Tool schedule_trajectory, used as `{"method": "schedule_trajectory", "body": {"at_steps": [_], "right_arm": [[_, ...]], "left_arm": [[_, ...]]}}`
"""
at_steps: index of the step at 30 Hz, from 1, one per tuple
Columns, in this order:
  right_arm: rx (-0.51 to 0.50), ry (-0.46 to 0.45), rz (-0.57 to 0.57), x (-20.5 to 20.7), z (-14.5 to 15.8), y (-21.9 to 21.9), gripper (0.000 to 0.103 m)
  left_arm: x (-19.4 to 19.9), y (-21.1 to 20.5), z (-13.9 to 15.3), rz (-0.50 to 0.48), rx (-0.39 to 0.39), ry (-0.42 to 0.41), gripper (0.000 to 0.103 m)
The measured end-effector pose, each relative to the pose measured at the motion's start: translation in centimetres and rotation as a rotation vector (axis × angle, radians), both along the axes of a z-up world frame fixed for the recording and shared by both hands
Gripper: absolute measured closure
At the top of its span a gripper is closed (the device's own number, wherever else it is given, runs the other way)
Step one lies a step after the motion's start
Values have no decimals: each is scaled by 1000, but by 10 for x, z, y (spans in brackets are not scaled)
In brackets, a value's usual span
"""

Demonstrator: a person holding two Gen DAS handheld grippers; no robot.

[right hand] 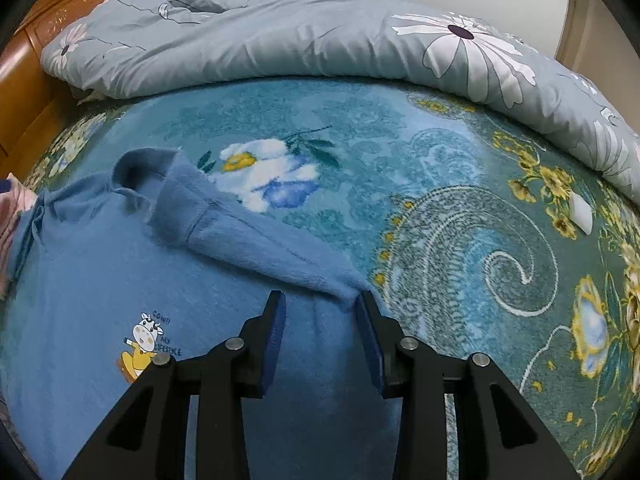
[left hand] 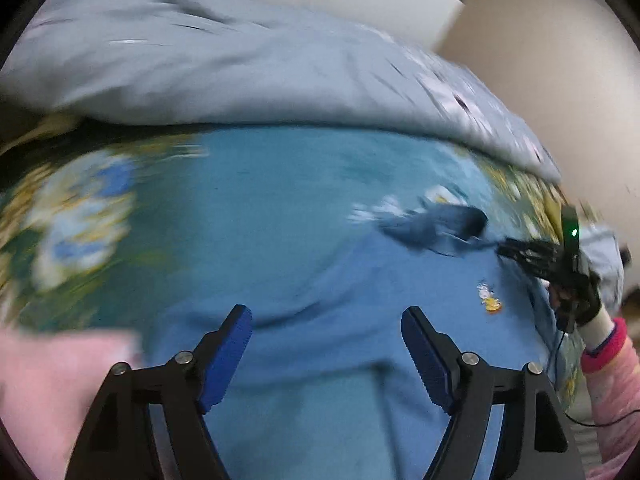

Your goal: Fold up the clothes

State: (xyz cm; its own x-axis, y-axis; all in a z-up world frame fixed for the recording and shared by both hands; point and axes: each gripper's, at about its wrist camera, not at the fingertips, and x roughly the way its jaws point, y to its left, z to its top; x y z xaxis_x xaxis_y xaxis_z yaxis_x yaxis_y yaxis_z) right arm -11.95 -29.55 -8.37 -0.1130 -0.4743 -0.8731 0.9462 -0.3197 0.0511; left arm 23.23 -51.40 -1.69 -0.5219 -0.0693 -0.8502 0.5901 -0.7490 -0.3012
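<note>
A blue sweater (right hand: 92,280) lies face up on the bed, its cow print (right hand: 146,340) showing. One sleeve (right hand: 248,240) is folded across the chest, its cuff beside the collar (right hand: 136,168). My right gripper (right hand: 322,308) hangs low over the shoulder end of that sleeve. Its jaws stand partly apart and the fabric lies flat beneath them, not pinched. The left wrist view is blurred. There my left gripper (left hand: 328,320) is wide open above the sweater's body (left hand: 340,360) with nothing between its pads. The right gripper (left hand: 506,250), held by a hand in a pink sleeve, shows at the right.
A teal floral blanket (right hand: 440,200) covers the bed. A grey-blue flowered duvet (right hand: 280,40) is heaped along the far side. The wooden headboard (right hand: 36,64) stands at the left. A small white object (right hand: 580,208) lies at the right, and pink cloth (left hand: 60,380) at the left edge.
</note>
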Motion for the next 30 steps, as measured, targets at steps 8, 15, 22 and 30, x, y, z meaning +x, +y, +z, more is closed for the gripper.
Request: {"method": "schedule_trajectory", "body": {"at_steps": [8,15,22,30], "right_arm": [[-13,-36,-3,-3,0,-1,65],[-23,-57,-22,-10,2,2,96],[-34,5,-27,-7,18,-3,102],[-116,11,-153,-31,41,-18,103]], "left_arm": [[-97,2,-64,-122,12,-126,24],[-100,2,-71,-83,-5,-141,73],[-90,3,-52,-14,-20,-33,93],[-85,-13,-71,92,16,-52,92]]}}
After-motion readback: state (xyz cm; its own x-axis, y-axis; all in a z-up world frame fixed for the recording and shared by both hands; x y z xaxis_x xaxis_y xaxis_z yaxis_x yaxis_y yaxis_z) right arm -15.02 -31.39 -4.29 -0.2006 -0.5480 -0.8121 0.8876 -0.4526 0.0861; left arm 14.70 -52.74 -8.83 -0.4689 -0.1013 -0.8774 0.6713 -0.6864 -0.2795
